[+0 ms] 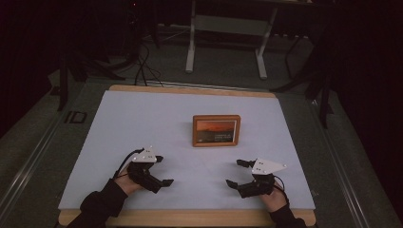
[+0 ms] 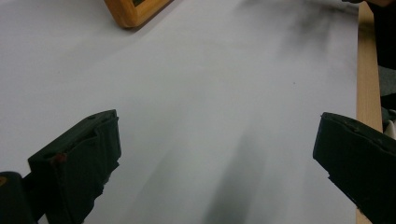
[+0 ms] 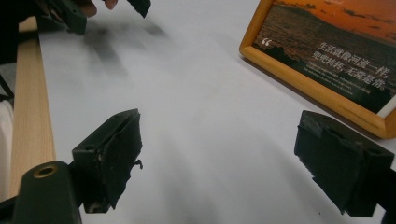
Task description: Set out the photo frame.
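so, frame (image 1: 216, 130): lies flat mid-tabletop, picture side up, wooden border all round, touching nothing else.
frame in right gripper view (image 3: 327, 56): its near corner sits just ahead of the right-hand finger, still apart from it.
frame in left gripper view (image 2: 133, 9): one corner at the top edge, well ahead of the fingers.
right gripper (image 1: 241, 174): fingers spread wide, holding nothing, low over the tabletop near the front edge, right of centre.
left gripper (image 1: 162, 170): fingers spread wide too, holding nothing, left of centre, same distance back from the frame.
tabletop (image 1: 142, 118): pale sheet on a wooden board, bare around the frame.
step, as i judge it: reach in and take the frame.
doing it well: bring each gripper to its own side, straddle the wooden border and not the picture, close evenly, lift level.
risk: a flat frame gives little edge to catch; a one-sided push will likely slide it.
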The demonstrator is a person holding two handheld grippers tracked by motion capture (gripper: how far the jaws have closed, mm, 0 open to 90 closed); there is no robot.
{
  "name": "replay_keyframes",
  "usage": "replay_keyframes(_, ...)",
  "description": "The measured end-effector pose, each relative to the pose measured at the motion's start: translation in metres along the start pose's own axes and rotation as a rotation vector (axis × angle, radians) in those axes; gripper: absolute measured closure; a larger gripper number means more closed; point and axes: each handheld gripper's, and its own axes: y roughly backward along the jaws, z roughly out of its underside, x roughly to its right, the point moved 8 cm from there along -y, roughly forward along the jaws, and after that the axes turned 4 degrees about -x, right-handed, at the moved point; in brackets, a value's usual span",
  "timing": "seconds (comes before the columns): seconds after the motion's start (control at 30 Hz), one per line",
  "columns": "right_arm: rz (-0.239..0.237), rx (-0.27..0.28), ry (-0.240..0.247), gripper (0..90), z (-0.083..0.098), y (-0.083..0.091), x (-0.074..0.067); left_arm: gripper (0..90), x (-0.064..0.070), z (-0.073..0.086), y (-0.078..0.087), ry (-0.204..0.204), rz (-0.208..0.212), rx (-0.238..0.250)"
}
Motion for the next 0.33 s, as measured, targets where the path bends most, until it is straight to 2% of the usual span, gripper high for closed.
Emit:
replay_keyframes(0.03,0.013,0.003,-0.009,14.1,0.0014,0.0003,0.0034,1.5,0.0,-0.0001,-0.0004,0.001,0.002,0.001)
replay_keyframes(0.33,0.028,0.009,-0.027,14.3,0.0033,0.0002,0.0105,1.5,0.0008,0.0004,-0.0021,-0.003,0.004,-0.003)
